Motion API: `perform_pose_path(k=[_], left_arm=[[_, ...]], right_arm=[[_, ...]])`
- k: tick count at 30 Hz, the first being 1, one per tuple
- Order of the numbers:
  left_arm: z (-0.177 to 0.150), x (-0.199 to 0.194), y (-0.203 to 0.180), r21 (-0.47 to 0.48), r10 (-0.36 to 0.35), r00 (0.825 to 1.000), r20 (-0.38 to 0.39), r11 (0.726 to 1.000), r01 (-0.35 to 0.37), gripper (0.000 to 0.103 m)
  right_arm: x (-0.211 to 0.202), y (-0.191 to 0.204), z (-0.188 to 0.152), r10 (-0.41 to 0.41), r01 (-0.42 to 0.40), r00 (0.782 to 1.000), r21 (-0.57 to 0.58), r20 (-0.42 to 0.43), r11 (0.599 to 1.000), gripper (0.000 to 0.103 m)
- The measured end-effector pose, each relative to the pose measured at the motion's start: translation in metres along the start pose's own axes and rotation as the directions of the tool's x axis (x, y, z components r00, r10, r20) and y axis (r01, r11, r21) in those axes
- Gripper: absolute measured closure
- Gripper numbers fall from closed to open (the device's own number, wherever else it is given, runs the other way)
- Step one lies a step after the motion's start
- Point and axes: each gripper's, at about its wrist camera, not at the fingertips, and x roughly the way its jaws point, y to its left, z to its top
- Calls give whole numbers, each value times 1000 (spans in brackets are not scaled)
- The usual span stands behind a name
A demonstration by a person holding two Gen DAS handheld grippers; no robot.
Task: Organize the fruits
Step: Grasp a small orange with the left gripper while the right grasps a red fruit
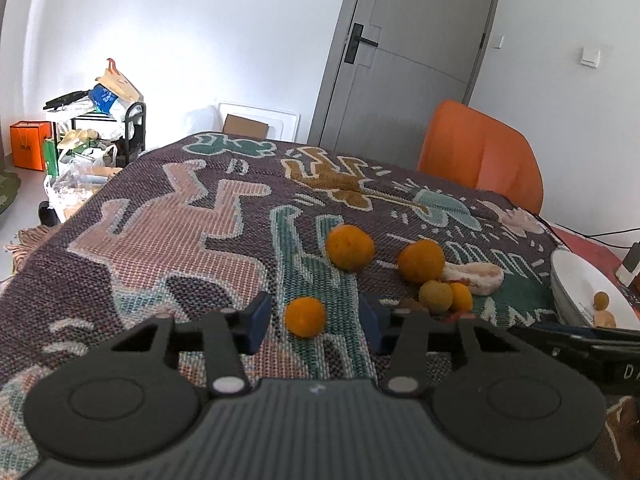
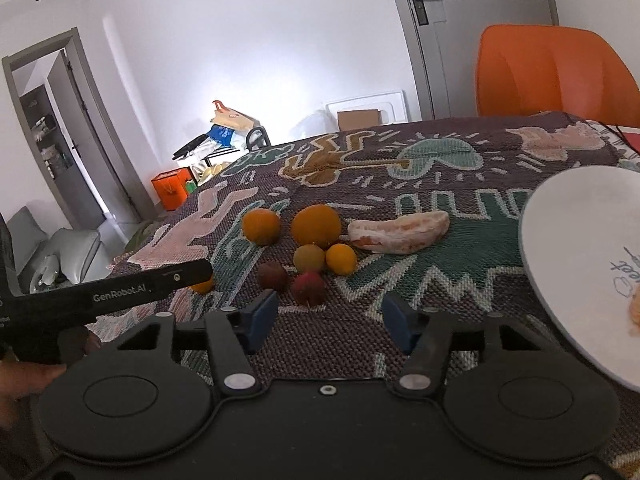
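Fruit lies on a patterned woven cloth (image 1: 160, 240). In the left wrist view my left gripper (image 1: 314, 320) is open, and a small orange (image 1: 305, 317) sits between its blue fingertips. Two larger oranges (image 1: 350, 247) (image 1: 421, 261), a greenish fruit (image 1: 435, 297) and a peeled pomelo segment (image 1: 476, 276) lie beyond. A white bowl (image 1: 576, 280) at right holds small fruit pieces. In the right wrist view my right gripper (image 2: 330, 316) is open and empty, just short of two dark red fruits (image 2: 308, 288) (image 2: 272, 275). The pomelo segment (image 2: 398, 232) and the bowl (image 2: 580, 260) show there too.
An orange chair (image 1: 480, 152) stands behind the table's far right edge. A grey door (image 1: 400, 48) is behind it. A cluttered rack (image 1: 96, 120) and an orange bag (image 1: 30, 144) stand on the floor at left. The left gripper's body (image 2: 100, 292) crosses the right wrist view.
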Motion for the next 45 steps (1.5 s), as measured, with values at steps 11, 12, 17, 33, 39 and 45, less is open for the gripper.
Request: perform_pose_path(k=[11, 12, 17, 33, 39, 45], left_arm=[[-3, 4, 6, -29, -1, 1000, -18, 1000, 1, 81], [-2, 1, 7, -30, -3, 1000, -14, 1000, 3, 81], [-1, -9, 9, -35, -7, 1000, 1, 999, 7, 81], [6, -32, -12, -12, -43, 998, 54, 999, 44, 81], [6, -36, -34, 21, -80, 995, 58, 997, 79, 81], [6, -41, -53, 50, -112, 992, 63, 993, 109, 81]], right_arm=[[23, 8, 5, 12, -12, 1000, -16, -26, 1000, 56], [26, 9, 6, 11, -11, 1000, -19, -29, 1000, 60], [37, 11, 8, 8, -8, 999, -17, -37, 1000, 64], [3, -1, 11, 17, -17, 999, 18, 35, 1000, 82], [-19, -11, 10, 5, -8, 997, 34, 73, 999, 82], [-36, -23, 6, -12, 6, 995, 57, 103, 998, 82]])
